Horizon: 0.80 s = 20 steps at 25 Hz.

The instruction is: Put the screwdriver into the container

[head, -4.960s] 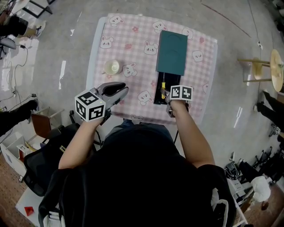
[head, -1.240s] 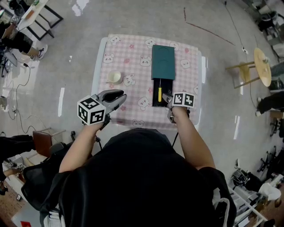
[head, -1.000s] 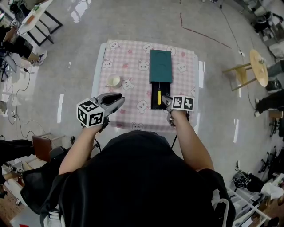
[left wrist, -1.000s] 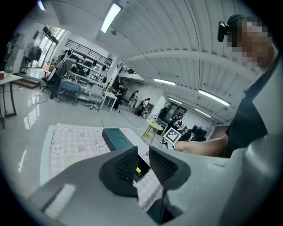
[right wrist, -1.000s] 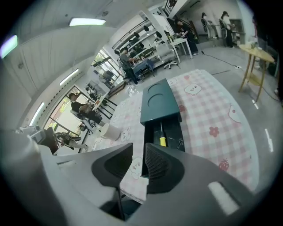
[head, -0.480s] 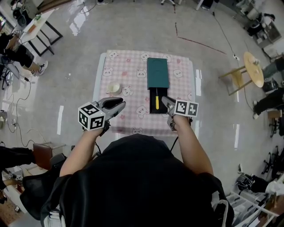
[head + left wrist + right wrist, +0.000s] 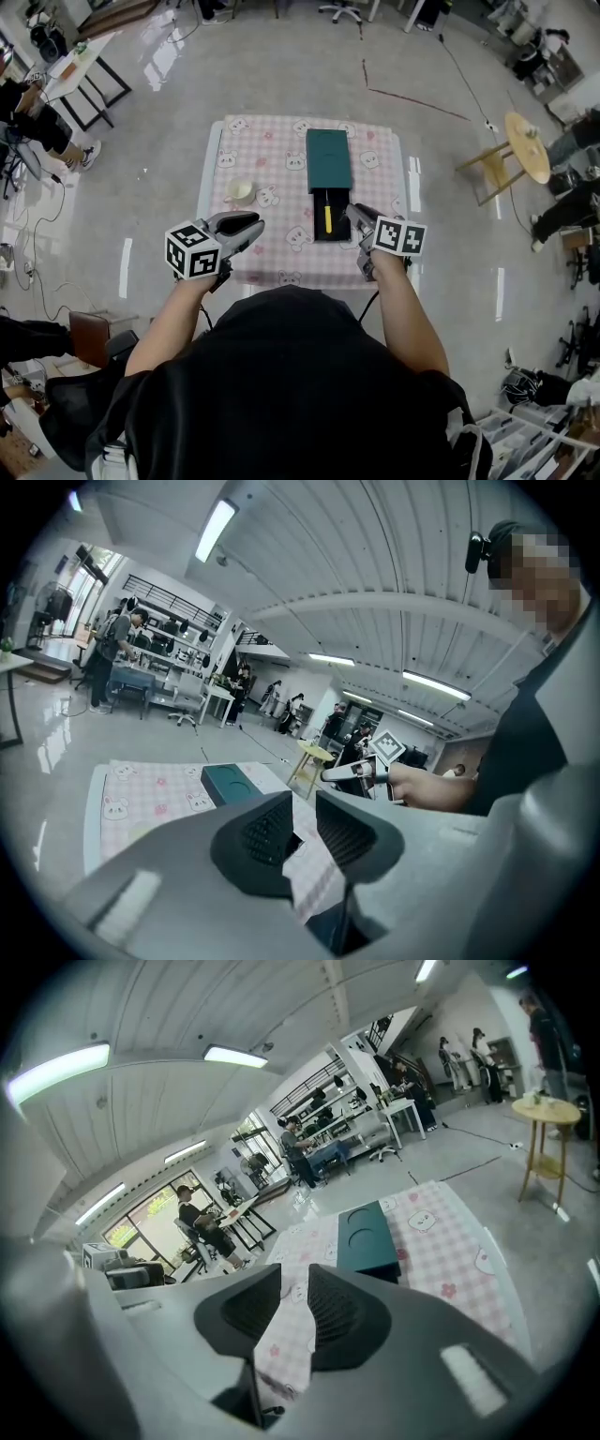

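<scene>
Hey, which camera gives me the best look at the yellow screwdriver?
The head view. It looks straight down on the yellow screwdriver lying in the open black tray of the container, close to the right tongs. Both gripper views show only the container's green lid; the screwdriver isn't visible in them.

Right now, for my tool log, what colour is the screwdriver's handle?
Yellow; the screwdriver shows best in the head view.

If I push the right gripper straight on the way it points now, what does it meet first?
Probably the pink checked tablecloth, just left of the green lid: that cloth shows through the right gripper's gap. Depth is unclear; the container may lie under that line.
</scene>
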Available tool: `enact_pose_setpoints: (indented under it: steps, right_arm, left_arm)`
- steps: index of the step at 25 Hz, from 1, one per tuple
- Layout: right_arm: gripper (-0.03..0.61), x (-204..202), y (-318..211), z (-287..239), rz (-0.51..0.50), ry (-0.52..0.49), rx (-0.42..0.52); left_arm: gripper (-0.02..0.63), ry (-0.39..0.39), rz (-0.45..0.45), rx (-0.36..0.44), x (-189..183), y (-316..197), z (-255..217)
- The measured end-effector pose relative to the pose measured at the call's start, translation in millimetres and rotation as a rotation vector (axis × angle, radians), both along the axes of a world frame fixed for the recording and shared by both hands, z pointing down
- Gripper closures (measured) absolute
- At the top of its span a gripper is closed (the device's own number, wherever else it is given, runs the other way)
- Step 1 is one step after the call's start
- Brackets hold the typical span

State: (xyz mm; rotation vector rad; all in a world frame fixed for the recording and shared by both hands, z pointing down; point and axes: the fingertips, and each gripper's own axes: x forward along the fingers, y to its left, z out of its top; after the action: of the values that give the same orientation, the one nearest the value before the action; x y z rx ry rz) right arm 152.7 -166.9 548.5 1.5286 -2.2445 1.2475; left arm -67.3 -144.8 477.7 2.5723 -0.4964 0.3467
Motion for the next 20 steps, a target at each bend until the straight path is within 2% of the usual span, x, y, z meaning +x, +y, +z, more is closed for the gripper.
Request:
enact_pose_setpoints:
  steps: [7, 20]
  right_arm:
    - [0.457, -1.1, 21.0, -15.6, 0.006, 0.043, 0.047]
    - [0.458, -4.0, 47.1, -33.4, 0.007, 0.07, 0.077]
  left_arm:
    - [0.54, 0.009, 0.017, 0.018, -2.5, 13.8, -5.1]
    - [0.54, 0.015, 0.031, 0.033, -11.1, 19.5, -5.6]
